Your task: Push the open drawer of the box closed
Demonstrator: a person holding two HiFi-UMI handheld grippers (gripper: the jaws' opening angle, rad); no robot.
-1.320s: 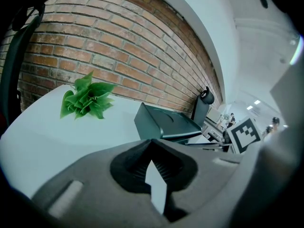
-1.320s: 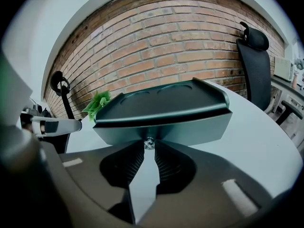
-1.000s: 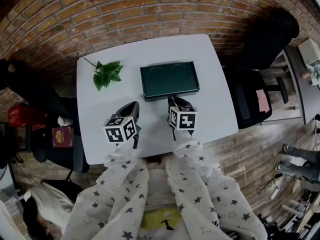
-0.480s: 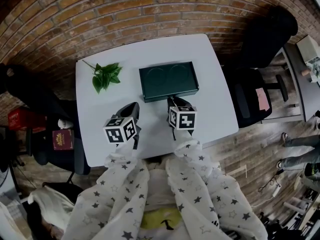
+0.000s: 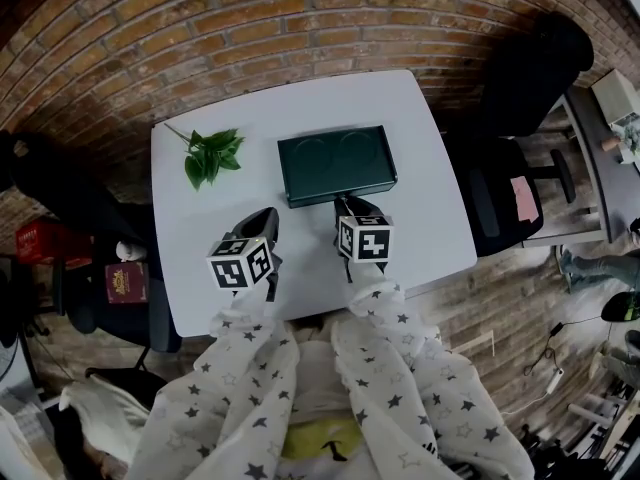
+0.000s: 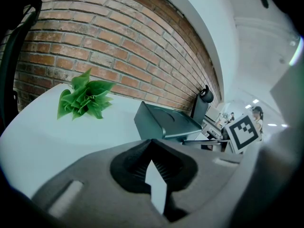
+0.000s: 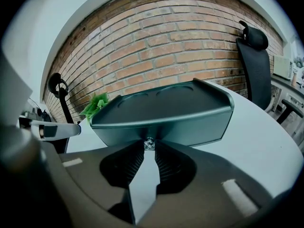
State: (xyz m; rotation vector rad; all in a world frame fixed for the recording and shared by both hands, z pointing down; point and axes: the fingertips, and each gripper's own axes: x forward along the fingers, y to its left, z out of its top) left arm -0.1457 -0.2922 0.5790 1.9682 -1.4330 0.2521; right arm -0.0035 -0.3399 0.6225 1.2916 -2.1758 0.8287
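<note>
Dark-green box [image 5: 337,163] sits mid-tabletop [image 5: 420,138] toward the brick wall [image 5: 300,18], its drawer front facing the person. The right gripper [image 5: 347,204] has its jaws narrowly pinched on the small shiny knob [image 7: 149,143] of that front. The left gripper [image 5: 268,214] hangs nearby over bare tabletop, jaws together and empty.
</note>
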